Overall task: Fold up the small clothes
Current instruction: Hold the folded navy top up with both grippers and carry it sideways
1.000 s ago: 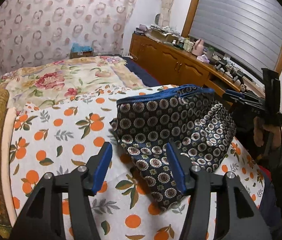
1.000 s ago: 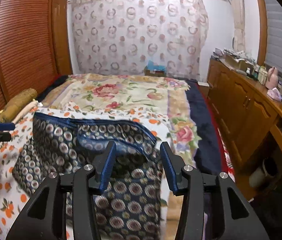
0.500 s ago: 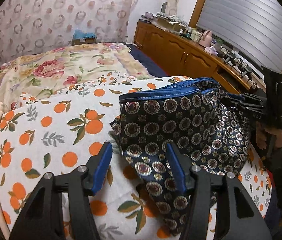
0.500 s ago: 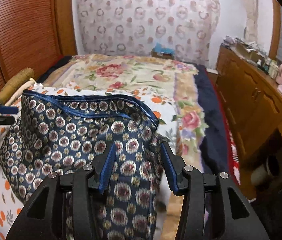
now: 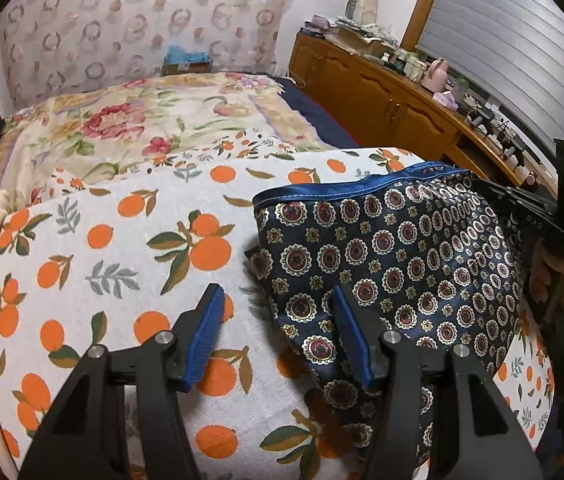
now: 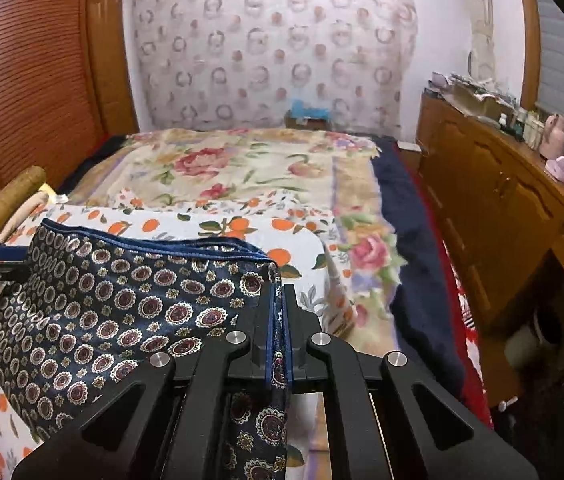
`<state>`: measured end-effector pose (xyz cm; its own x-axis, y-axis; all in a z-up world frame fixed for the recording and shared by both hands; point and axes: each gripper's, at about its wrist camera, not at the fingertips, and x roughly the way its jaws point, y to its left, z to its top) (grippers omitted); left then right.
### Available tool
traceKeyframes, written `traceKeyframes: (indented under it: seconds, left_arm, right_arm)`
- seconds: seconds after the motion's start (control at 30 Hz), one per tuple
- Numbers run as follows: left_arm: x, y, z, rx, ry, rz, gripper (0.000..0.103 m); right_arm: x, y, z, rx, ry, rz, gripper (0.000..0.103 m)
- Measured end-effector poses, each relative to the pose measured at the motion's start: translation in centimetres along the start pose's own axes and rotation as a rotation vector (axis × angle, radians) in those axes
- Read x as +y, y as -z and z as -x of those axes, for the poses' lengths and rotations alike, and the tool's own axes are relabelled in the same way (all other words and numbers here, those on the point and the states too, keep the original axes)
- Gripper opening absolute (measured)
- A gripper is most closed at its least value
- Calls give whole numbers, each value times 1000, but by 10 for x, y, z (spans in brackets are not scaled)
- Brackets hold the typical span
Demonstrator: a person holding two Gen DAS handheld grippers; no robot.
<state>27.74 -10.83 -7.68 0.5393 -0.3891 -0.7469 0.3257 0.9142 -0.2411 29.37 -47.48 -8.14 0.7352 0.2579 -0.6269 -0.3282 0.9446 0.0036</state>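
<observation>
Right wrist view shows my right claw (image 6: 278, 344) shut on a side edge of the dark blue medallion-patterned shorts (image 6: 114, 312) on the orange-print bed sheet (image 5: 102, 248); my left claw (image 5: 278, 336) stands half open, holding nothing. No fold is made yet.

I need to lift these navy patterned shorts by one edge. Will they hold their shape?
Probably not: the shorts sag and crease where the right gripper pinches them. The sheen suggests slippery fabric. Likely light.

Soft indoor light, fisheye-bent edges
</observation>
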Motion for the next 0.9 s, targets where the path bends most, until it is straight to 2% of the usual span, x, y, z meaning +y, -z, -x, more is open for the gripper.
traceKeyframes:
  seconds: [0.27,0.33,0.4,0.47,0.53,0.63,0.7,0.77,0.9]
  left_arm:
    - [-8,2,-7,18,39,-4,55]
    - [-11,3,-7,25,59,-9,40]
    - [-14,5,-7,30,63,-13,31]
    - [-16,5,-7,36,56,-26,9]
    - [-17,5,-4,30,65,-28,3]
    - [-21,5,11,-18,58,-43,2]
    - [-18,3,22,-48,62,-39,2]
    - [-15,2,35,-73,53,-38,2]
    - [2,2,56,-117,29,-16,2]
  right_arm:
    - [3,3,-2,13,13,16,2]
    - [6,4,-4,17,19,25,2]
    - [7,5,-5,20,20,30,2]
    - [7,5,-4,21,16,26,3]
    - [7,3,-4,24,26,29,7]
    - [8,0,-3,21,28,32,16]
    - [10,-1,0,18,25,38,29]
    - [14,-3,5,11,32,49,38]
    - [23,-6,13,1,29,59,46]
